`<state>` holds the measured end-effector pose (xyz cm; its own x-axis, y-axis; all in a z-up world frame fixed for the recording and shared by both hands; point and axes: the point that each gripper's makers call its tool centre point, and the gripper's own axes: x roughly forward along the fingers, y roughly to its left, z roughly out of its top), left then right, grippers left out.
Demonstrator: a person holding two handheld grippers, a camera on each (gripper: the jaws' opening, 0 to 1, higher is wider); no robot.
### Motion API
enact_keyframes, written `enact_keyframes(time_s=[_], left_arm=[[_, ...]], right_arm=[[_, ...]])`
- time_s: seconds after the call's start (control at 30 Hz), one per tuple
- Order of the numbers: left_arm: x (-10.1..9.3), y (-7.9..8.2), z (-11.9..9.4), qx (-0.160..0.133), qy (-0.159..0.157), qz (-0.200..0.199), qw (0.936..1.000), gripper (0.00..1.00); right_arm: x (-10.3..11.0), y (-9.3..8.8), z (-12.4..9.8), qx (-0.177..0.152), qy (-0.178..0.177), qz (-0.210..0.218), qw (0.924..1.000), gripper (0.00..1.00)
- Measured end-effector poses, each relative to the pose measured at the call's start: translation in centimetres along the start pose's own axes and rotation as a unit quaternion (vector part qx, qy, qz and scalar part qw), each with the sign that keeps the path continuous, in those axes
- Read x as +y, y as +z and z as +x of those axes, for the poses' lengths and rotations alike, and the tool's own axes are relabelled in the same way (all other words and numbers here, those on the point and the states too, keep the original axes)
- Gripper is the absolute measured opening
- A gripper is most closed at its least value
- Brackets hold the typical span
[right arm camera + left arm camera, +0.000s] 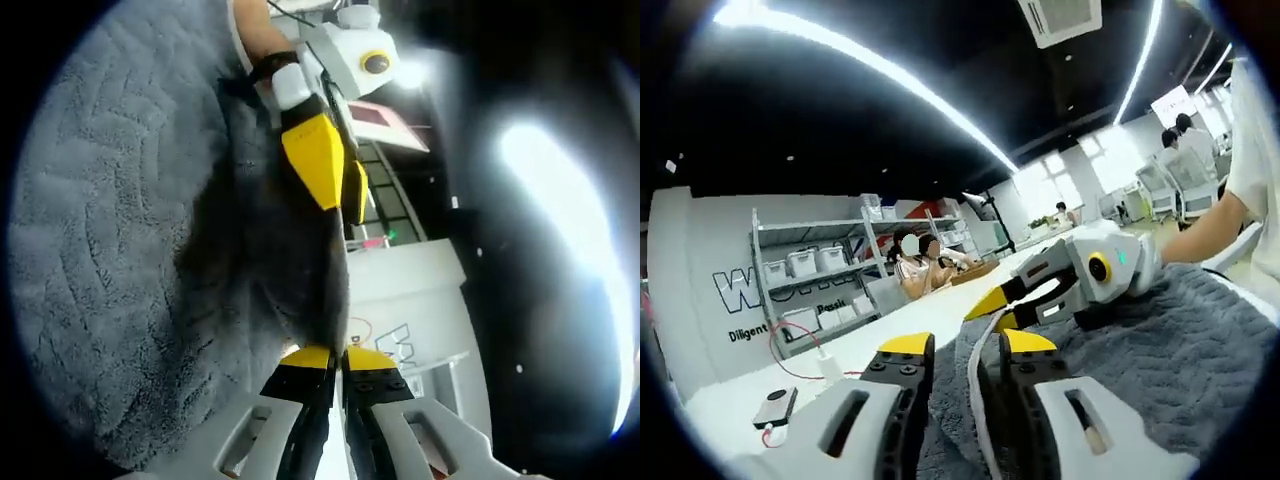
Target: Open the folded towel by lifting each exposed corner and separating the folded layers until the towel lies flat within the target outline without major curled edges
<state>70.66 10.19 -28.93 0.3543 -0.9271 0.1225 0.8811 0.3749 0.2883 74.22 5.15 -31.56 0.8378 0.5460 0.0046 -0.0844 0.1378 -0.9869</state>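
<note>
Now mid-unfold: towel (1180, 350) raised off the white worktop (750, 385), pinched along one edge. Left gripper (968, 345) nearly closed on the hem, white piping between the jaws. Right gripper (336, 357) closed on the same edge, further along. Best to draw the grippers apart evenly, keep the edge taut, then lower flat. Layers hang bunched, so probably early. Phone (775, 405) and cable near left; shelves (815, 275) and people far off; free room rightward.

ceiling strip lights (870, 60) glare | right gripper view flare, deep shadow | fisheye-warped edges
</note>
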Motion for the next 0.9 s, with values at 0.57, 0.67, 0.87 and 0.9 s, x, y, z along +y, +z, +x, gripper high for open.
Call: enact_keyframes(time_s=[0.57,0.67,0.87,0.9], left_arm=[[3.1,-0.8,-1.3,0.026,0.057,0.002,0.9981,0.24],[4.2,-1.8,-1.8,0.058,0.081,0.057,0.9934,0.16],[5.2,-3.5,-2.5,0.111,0.107,0.114,0.9815,0.01],[5.4,-3.9,-2.6,0.122,0.11,0.121,0.979,0.01]], right_arm=[[0.1,0.0,0.1,-0.001,0.002,-0.009,1.0,0.0],[0.1,0.0,0.1,-0.002,0.002,-0.01,0.9999,0.0],[0.0,0.0,0.0,-0.002,0.001,-0.007,1.0,0.0],[0.0,0.0,0.0,-0.002,0.001,-0.007,1.0,0.0]])
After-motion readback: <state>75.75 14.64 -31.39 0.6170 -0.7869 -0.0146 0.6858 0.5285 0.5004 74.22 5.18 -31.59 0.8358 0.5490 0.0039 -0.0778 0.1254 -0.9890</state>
